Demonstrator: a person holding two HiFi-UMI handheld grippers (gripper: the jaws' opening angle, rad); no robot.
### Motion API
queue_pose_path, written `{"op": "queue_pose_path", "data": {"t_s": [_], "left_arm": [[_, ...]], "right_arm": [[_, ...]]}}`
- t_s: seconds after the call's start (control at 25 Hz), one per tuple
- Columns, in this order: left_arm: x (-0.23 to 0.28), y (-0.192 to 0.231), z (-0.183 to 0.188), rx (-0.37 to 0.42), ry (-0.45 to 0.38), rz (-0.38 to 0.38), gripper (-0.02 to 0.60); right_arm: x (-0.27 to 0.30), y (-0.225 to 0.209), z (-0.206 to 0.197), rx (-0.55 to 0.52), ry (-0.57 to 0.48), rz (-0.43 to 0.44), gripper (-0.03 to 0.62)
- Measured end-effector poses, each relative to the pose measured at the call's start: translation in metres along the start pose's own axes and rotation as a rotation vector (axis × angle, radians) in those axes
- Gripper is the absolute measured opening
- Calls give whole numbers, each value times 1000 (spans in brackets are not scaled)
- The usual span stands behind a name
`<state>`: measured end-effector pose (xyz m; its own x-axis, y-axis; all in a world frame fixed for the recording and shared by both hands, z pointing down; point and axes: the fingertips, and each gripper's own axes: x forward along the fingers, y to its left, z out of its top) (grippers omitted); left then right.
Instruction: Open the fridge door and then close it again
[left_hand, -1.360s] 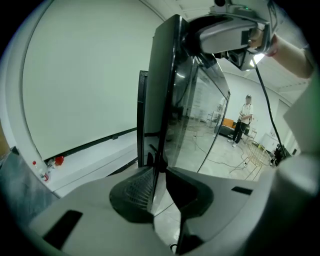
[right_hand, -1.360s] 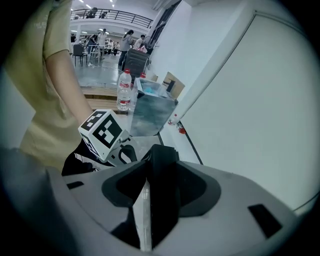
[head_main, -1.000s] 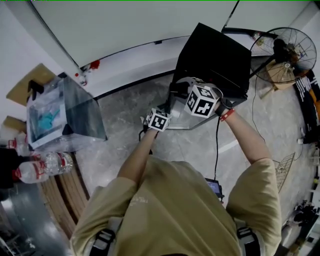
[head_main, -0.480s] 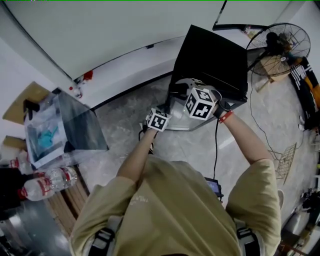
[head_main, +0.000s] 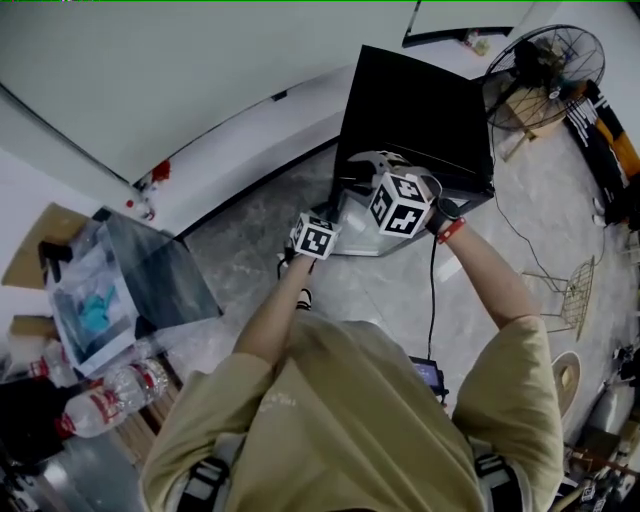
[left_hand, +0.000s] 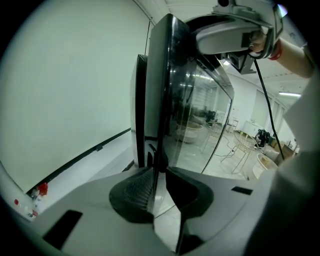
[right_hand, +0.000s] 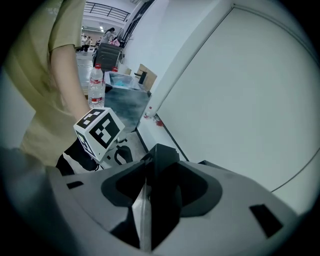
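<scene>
black fridge door (left_hand: 163, 75) upright | left gripper (left_hand: 159, 175), right gripper (right_hand: 157, 182) on edge

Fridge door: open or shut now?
Partly open. In the left gripper view the fridge door stands clear of the fridge body, its edge clamped by the left gripper's fingers.

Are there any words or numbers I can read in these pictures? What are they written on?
Nothing here reads clearly.
Red labels on the water bottles: print too small to read.
Small chest print on the shirt: too blurred to read.
The marker cubes: black-and-white square patterns, no letters or numbers.
The fridge door: no words show.
</scene>
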<state>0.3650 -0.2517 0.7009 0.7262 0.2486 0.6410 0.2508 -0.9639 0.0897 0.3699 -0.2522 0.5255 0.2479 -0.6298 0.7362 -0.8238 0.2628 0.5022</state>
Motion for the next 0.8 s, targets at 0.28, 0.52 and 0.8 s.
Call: {"op": "queue_pose_path", "data": {"t_s": [0.28,0.52,0.8], "left_arm": [[11,14,17,27,-10,-31,80],[26,22,24,35,-19,-66,80],[39,29,34,40,-35,-93,80]], "right_arm": [[11,-19,-6,19,34,-60,213],[18,-32,-12,17,68,-130,219],[27,-47,-20,27,112,-202,229]]}}
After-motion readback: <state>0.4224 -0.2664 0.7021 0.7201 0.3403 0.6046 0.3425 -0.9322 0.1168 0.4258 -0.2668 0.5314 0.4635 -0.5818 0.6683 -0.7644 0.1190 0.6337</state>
